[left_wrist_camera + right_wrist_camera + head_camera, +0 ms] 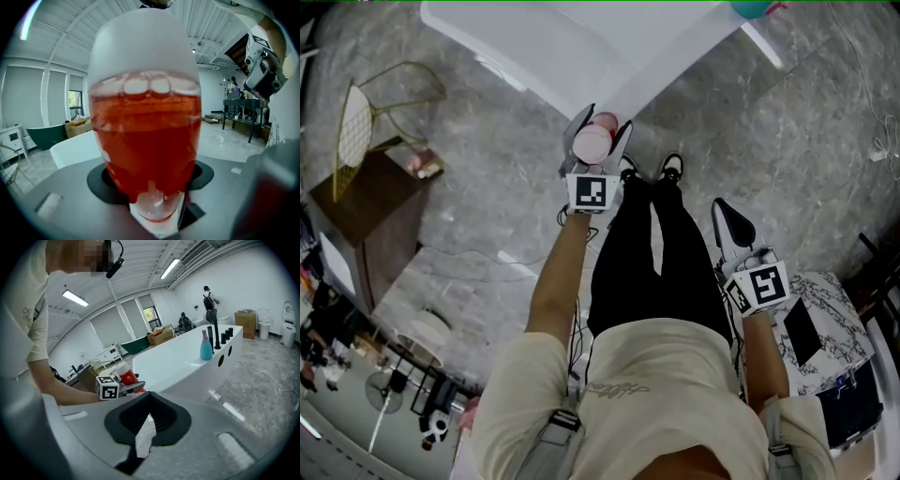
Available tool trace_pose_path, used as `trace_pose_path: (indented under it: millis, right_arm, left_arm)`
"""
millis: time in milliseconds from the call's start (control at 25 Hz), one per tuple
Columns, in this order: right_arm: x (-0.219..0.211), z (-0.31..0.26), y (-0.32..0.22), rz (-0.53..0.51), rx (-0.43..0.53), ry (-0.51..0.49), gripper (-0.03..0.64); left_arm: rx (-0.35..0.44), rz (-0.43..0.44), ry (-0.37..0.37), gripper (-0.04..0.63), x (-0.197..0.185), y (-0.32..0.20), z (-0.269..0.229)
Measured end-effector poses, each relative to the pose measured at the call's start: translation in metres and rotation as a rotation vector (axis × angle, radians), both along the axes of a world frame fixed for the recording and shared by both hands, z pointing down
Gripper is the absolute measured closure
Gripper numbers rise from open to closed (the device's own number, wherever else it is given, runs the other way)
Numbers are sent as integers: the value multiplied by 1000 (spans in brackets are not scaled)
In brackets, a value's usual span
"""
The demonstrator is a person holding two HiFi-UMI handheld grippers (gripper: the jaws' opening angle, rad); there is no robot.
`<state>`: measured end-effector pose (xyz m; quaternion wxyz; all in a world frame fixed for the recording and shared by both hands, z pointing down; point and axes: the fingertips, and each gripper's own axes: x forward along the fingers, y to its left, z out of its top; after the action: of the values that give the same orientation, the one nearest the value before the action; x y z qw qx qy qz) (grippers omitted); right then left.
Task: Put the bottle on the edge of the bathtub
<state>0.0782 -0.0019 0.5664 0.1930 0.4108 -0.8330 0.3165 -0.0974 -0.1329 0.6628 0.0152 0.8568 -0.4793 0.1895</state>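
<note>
The clear plastic bottle of red liquid with a white cap [592,143] is not yet set down. It sits upright between the jaws of the left gripper [600,129], which stand wide around its body and appear to press on it. In the left gripper view the bottle fills nearly the whole frame.

From the head view it is at the near end of the long white bathtub [534,47], overlapping that end's rim. The right gripper view shows it carried at about rim height just left of that end. I cannot tell whether its base touches the rim.

The right gripper [733,223] hangs low at the person's right side, well apart from the bathtub, its jaws drawn nearly together on nothing.

By my reading, the pick-up and carry are done. What is left is to settle the bottle on the rim and let go.
</note>
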Motion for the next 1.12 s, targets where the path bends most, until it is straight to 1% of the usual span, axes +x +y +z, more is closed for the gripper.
trace_pose_path:
  millis: [80, 120, 160, 240, 360, 440, 560, 720, 840, 960, 1040, 1120]
  right_arm:
    - [1, -2, 0, 3, 6, -7, 616]
    - [1, -2, 1, 0, 8, -9, 616]
    - [1, -3, 1, -3, 10, -11, 616]
    - [2, -4, 1, -6, 18, -18, 616]
    - [3, -10, -4, -3, 35, -32, 617]
    - [1, -17, -7, -8, 49, -38, 616]
    - [0, -30, -9, -19, 73, -50, 615]
    - [-6, -50, -24, -45, 140, -74, 617]
    - [-10, -68, -35, -79, 185, -80, 617]
    - [-12, -86, -44, -106, 228, -83, 616]
    - [-14, -97, -49, -125, 258, -82, 615]
    - [-18, -108, -55, -143, 292, -82, 616]
  left_arm:
    - [-28, -21, -38, 262, -3, 2, 9]
    - [-45, -30, -56, 228, -4, 3, 14]
    - [-59, -38, -63, 208, -5, 4, 18]
    - [-79, -61, -46, 184, -8, 4, 21]
    - [-97, -87, -18, 176, -13, 3, 18]
    - [-115, -100, -12, 178, -16, 8, 14]
    - [-146, -127, -1, 179, -19, 26, 4]
    - [-160, -172, 6, 183, -24, 50, -19]
    - [-170, -219, 35, 198, -28, 65, -43]
    - [-161, -254, 66, 202, -29, 76, -72]
    - [-165, -276, 105, 207, -30, 83, -88]
    - [-169, -295, 159, 223, -31, 86, -105]
